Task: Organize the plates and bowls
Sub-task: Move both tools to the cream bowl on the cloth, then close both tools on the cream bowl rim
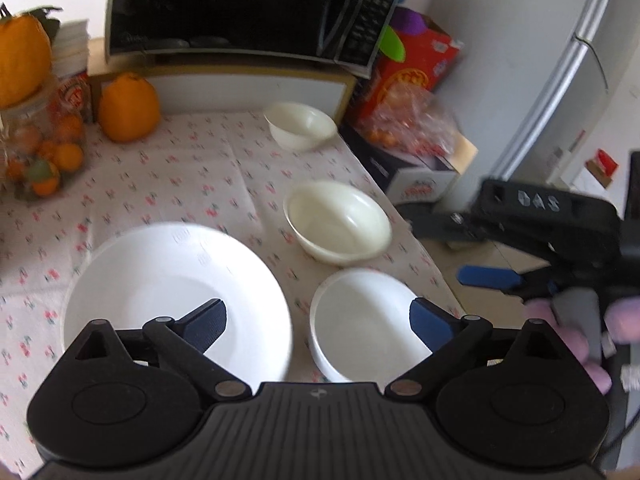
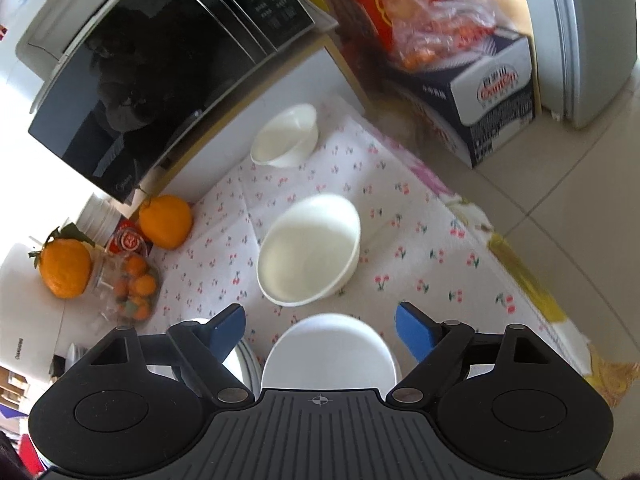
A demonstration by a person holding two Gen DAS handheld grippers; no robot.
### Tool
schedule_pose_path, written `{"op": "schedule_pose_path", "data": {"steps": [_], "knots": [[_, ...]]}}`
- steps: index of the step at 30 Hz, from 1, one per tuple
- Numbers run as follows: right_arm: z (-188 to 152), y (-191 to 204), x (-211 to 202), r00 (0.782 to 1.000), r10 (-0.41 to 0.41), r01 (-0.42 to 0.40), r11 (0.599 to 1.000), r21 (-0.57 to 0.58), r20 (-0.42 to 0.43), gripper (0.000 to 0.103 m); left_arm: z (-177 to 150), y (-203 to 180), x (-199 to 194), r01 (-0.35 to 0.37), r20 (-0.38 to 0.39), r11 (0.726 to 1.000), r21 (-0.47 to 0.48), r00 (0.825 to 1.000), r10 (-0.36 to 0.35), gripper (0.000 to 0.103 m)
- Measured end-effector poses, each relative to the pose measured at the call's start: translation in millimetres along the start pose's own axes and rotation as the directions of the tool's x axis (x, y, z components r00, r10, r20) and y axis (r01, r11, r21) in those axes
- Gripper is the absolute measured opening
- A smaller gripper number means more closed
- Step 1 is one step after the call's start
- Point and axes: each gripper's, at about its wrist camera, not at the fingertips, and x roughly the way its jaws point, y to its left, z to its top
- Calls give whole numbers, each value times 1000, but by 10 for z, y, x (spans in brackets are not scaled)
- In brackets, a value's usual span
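Observation:
On the cherry-print tablecloth (image 1: 168, 168) lie a large white plate (image 1: 176, 292), a white bowl (image 1: 360, 328) to its right, a wider cream bowl (image 1: 338, 222) beyond, and a small cream bowl (image 1: 300, 126) at the back. My left gripper (image 1: 317, 308) hovers open over the gap between plate and white bowl, holding nothing. My right gripper (image 1: 460, 250) hangs off the table's right edge, held by a purple-gloved hand (image 1: 568, 328). In the right wrist view that gripper (image 2: 320, 314) is open and empty above the white bowl (image 2: 328, 356), with the cream bowl (image 2: 310, 250) and small bowl (image 2: 286, 136) ahead.
A black microwave (image 1: 240, 4) stands on a low shelf at the back. Large oranges (image 1: 128, 108) and a jar of small oranges (image 1: 44, 152) sit at the left. A red box (image 1: 416, 68), a fruit bag (image 1: 412, 128), a printed carton (image 2: 496, 100) and a fridge (image 1: 580, 60) crowd the right. The table edge (image 2: 520, 276) drops to tiled floor.

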Motion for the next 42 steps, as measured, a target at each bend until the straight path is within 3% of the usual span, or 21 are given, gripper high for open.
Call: {"op": "schedule_pose_path", "data": {"steps": [9,19,25,35,42], "knots": [[82,21,63,997,-33,35,999,-21,66,84,230,109,213,-85,26,996,7,996,85,100],[201,-114,207,996,-32,22,993,113,83,84,397,121,412,-141,67,989,33,988,139,97],[241,-204,383,996,-35,22,988,151,81,84,449,85,633,-114,56,992,60,992,110,80],[230,-290,664,999,12,-22,975,221,44,83,448,251,903,-54,-29,996,-65,998,52,54],[204,-282,811,1000,15,-17,968,252,10,67,437,278,955,-33,-42,995,-94,999,30,41]]}}
